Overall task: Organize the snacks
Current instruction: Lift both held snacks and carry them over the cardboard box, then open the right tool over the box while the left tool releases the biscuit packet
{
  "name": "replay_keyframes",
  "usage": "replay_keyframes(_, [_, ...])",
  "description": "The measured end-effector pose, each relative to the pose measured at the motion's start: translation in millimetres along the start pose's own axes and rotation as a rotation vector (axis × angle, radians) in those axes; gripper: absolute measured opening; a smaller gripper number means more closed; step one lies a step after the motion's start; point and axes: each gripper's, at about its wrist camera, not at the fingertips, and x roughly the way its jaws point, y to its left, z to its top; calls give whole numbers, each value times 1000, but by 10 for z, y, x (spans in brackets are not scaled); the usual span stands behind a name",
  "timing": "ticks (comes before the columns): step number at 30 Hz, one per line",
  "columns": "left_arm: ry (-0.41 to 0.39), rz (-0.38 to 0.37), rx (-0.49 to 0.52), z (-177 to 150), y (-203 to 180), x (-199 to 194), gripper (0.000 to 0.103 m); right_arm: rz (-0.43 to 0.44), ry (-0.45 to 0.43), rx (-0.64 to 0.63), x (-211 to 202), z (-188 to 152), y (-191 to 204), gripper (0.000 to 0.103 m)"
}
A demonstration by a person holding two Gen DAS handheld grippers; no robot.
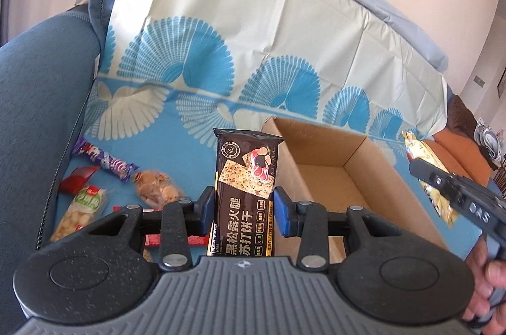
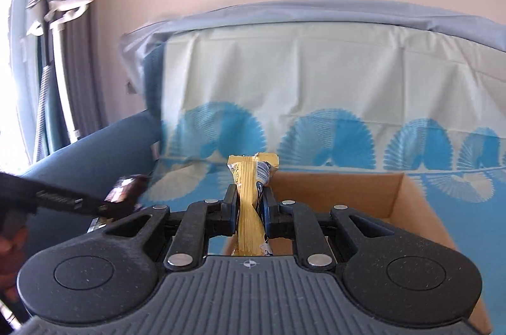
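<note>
My left gripper [image 1: 243,210] is shut on a dark brown cracker packet [image 1: 248,186] and holds it upright, just left of an open cardboard box [image 1: 319,173]. My right gripper [image 2: 249,210] is shut on a yellow snack packet [image 2: 251,195] above the near left part of the same box [image 2: 395,202]. In the left wrist view the right gripper [image 1: 414,169] shows at the right edge with the yellow packet [image 1: 417,146]. In the right wrist view the left gripper [image 2: 126,202] and its dark packet [image 2: 126,188] show blurred at the left.
Loose snacks lie on the blue patterned cloth at the left: a purple wrapper [image 1: 104,159], a red packet [image 1: 76,178], a green-labelled nut bag [image 1: 79,210], a clear bag of brown pieces [image 1: 156,186]. A dark blue sofa arm [image 1: 34,120] bounds the left.
</note>
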Motion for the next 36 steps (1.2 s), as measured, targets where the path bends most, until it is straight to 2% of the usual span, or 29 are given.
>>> replay_keyframes(4, [-35,-8,-1,44,-115,28,43,-71,-13,58,84,-27,-382,15])
replay_keyframes(8, [-51,-18,7,69,-251,115,43,-129,16,118,89,-143,-611,15])
replay_keyframes(12, [-77,-29,45,65,-461,208,43,-166,-8,97,27,-133,-718,15])
replay_keyframes(21, [-164,-116,100,-10,-1018,336,43,-247,19,102,-79,-180,-1068,15])
replay_keyframes(26, [-149,-146,109,-99,-1334,468,43,-271,19,71,-161,-186,-1170,15])
replay_keyframes(30, [-134,-183,174,-196,-1534,505,43,-290,27,72,-189,-204,-1230,15])
replay_keyframes(36, [-116,-202,198,-245,-1600,588,43,-299,32,68,-154,-214,-1219,15])
